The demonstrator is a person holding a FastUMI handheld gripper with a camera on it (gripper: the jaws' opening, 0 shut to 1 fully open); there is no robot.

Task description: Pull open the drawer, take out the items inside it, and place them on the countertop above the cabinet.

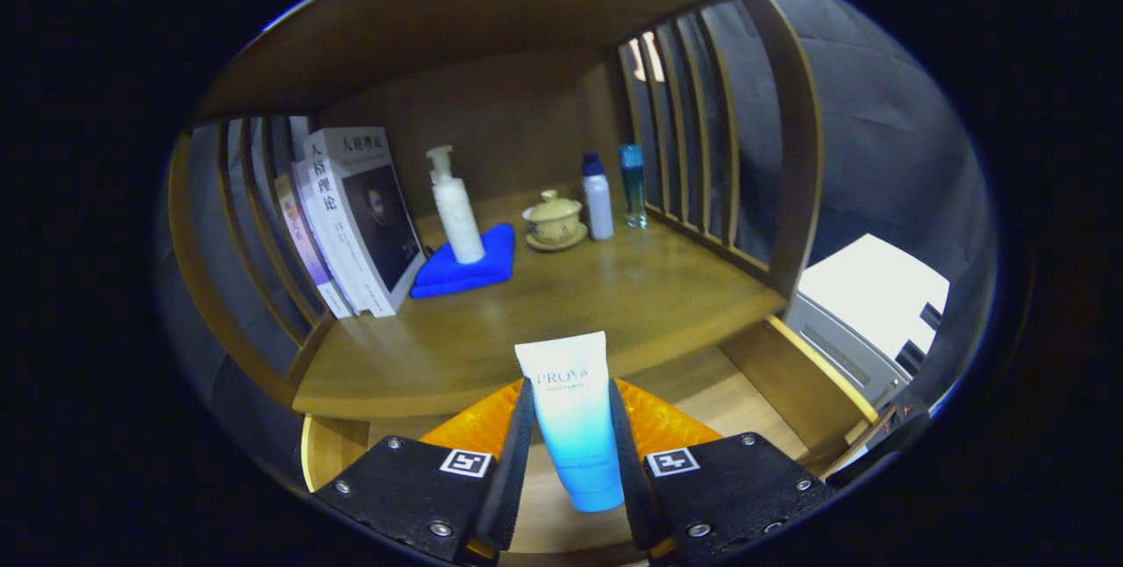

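My gripper (570,427) is shut on a white-to-blue cosmetic tube (572,413), which stands upright between the two fingers with its flat white end up. Below and behind the fingers lies the pulled-out wooden drawer (790,374), its light wood bottom showing on either side of the tube. Just ahead of the tube stretches the wooden countertop (561,304) above the cabinet, its front edge level with the tube's top.
On the countertop stand several books (351,225) leaning at the left, a white pump bottle (456,207) on a folded blue cloth (465,269), a lidded tea cup (554,220), a small white bottle (598,198) and a blue bottle (632,185). Slatted wooden sides close the shelf. A white box (869,304) sits at the right.
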